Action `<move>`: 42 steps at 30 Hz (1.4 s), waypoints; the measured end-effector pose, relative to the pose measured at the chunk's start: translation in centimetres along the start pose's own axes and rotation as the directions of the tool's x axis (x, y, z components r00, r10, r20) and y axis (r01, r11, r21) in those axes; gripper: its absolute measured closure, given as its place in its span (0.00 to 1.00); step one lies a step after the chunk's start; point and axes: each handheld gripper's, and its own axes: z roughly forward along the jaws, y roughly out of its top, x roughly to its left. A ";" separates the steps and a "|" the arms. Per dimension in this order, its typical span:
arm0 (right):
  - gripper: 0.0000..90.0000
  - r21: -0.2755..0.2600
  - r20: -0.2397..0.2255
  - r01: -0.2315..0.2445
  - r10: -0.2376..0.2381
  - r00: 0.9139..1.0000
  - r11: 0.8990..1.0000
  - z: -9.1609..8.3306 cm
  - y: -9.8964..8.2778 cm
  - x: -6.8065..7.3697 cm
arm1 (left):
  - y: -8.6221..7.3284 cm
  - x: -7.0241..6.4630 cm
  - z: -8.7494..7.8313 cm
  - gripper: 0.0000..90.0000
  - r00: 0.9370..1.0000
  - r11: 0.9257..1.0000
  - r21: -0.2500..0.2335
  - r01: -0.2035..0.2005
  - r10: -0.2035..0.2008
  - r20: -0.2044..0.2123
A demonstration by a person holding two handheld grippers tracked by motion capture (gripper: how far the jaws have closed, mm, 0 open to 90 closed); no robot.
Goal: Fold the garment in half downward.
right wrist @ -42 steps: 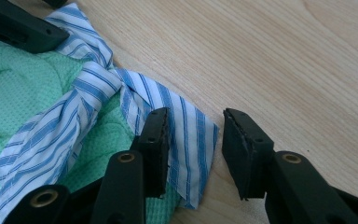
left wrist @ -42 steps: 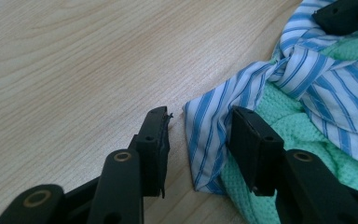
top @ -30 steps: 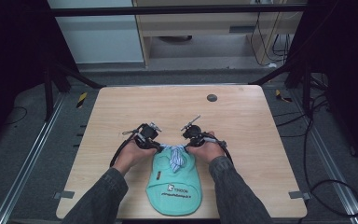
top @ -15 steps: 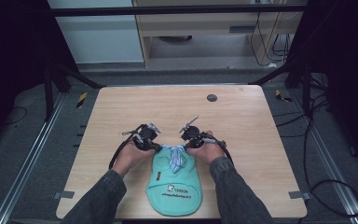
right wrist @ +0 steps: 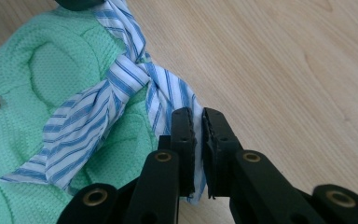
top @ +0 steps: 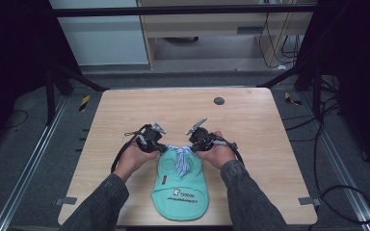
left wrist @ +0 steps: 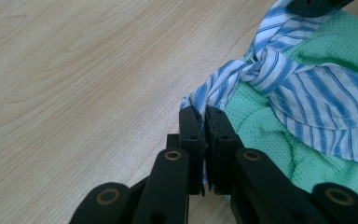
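A small mint-green knit garment [top: 179,192] lies flat on the wooden table near its 6 o'clock edge, its neck end toward 12 o'clock and a white printed label near its hem. A blue-and-white striped tie [top: 181,157] is knotted at the collar, its two broad tails hanging toward 6 o'clock over the green mesh fabric. The collar band's ends run out toward 9 and 3 o'clock.

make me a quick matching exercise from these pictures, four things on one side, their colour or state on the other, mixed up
Things:
1. knitted mesh garment
2. striped cloth tie
3. small round disc on the wooden table
4. left gripper

Descriptions:
A. dark, lying alone at the far side
B. mint green, spread flat
C. shut on the tie's end
D. blue and white, knotted

Pairs: 1-B, 2-D, 3-A, 4-C
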 end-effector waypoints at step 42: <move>0.93 -0.092 0.063 0.049 -0.044 0.997 0.995 -4.1 2.0 -0.7 | 2.7 -0.2 -3.7 0.96 0.997 0.996 -0.079 -0.045 0.040 -0.071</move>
